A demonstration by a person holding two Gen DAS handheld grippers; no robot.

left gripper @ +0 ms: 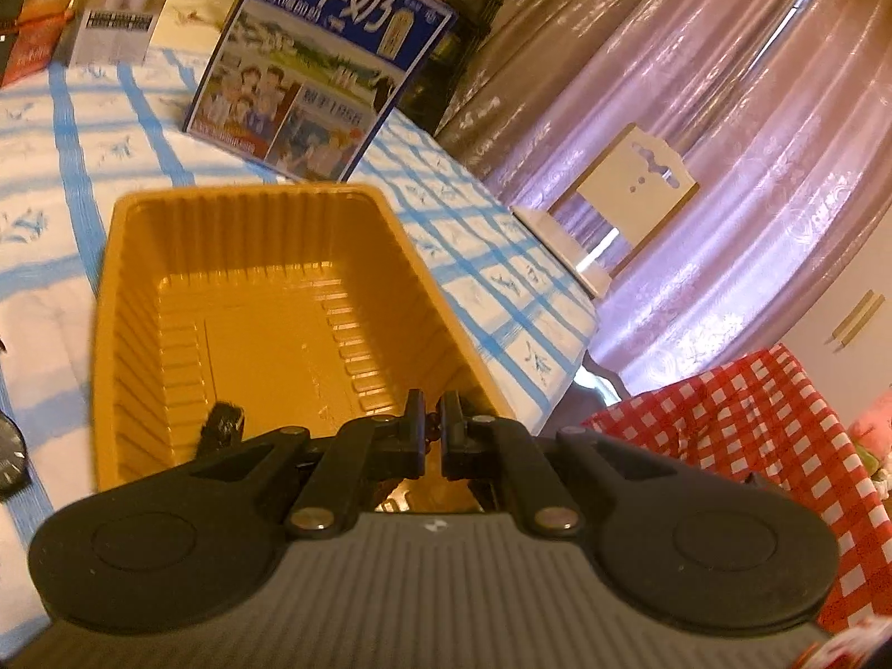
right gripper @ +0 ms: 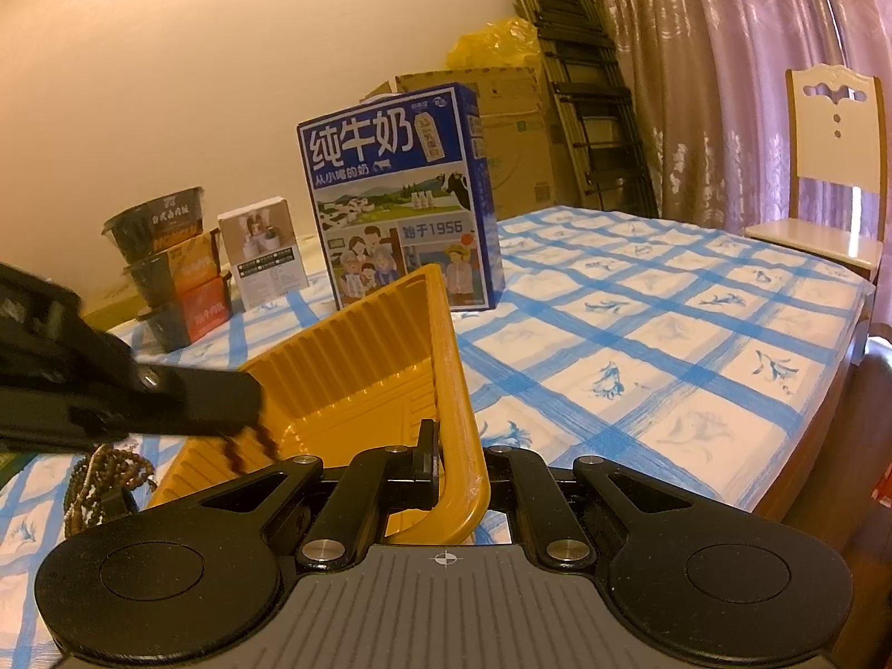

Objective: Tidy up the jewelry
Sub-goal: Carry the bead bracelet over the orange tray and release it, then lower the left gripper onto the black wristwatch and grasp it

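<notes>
While the right gripper [right gripper: 446, 460] is clamped on the near rim of the yellow tray [right gripper: 357, 368], tipping it up off the blue-checked tablecloth [right gripper: 641, 334], the left gripper [left gripper: 434, 432] pinches a string of dark brown beads [right gripper: 251, 446] that dangles from its fingertips over the tray's near left edge. More beaded jewelry [right gripper: 108, 474] lies heaped on the cloth just left of the tray, below the left gripper.

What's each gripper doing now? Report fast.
Left gripper: closed on a dark bead string.
Right gripper: closed on the yellow tray rim.
</notes>
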